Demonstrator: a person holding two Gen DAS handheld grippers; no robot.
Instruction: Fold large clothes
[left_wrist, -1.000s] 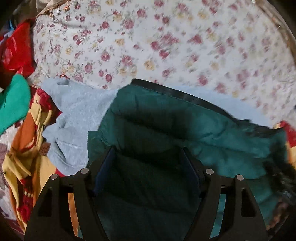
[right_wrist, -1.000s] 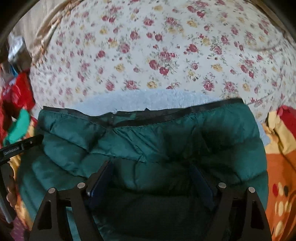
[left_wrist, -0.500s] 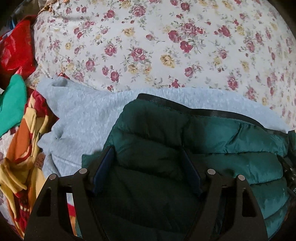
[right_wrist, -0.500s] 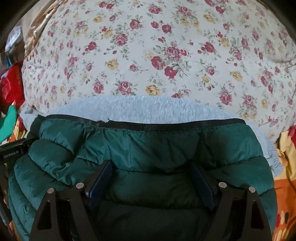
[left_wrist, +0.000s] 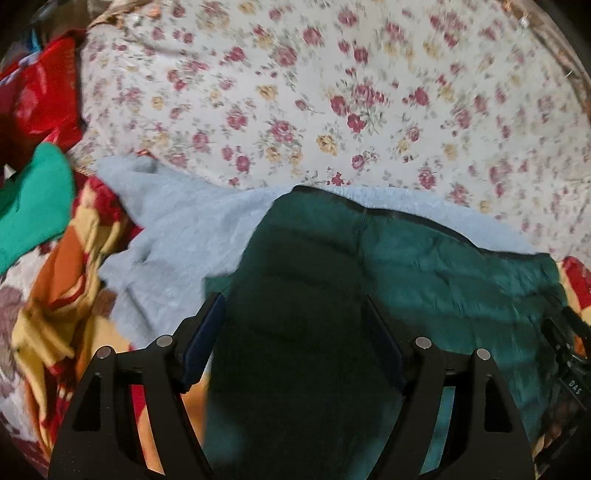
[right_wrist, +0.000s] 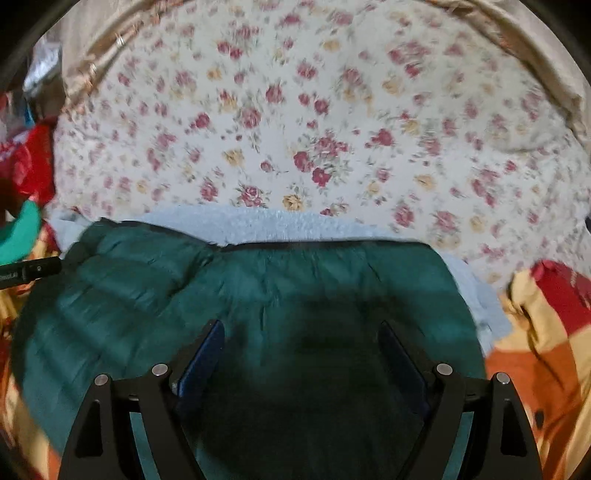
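Left gripper (left_wrist: 295, 332): fingers spread wide, the dark green puffer jacket (left_wrist: 424, 266) filling the gap between them, but nothing pinched that I can make out. Whether the pads touch the fabric, I cannot tell. Right gripper (right_wrist: 301, 354): same story, fingers set wide apart over the jacket (right_wrist: 147, 288), no grip showing.

Outward from there: the jacket lies in a bundle, its black-trimmed edge along the far side, sitting on top of a light blue fleece (left_wrist: 177, 236). Under and beyond both is the flowered bedsheet (left_wrist: 332, 92). A patterned orange and yellow blanket (right_wrist: 535, 332) lies to the right, a bright green cloth (left_wrist: 33, 206) and a red one (left_wrist: 44, 92) to the left. The left gripper's edge peeks in at the left of the right-hand view.

The danger here, as I judge it: puffy filling springs back, so the fold may pop open once the fingers lift. And a careless pinch could catch the fleece underneath and drag both garments together. Both views are blurred, so fine detail is lost.
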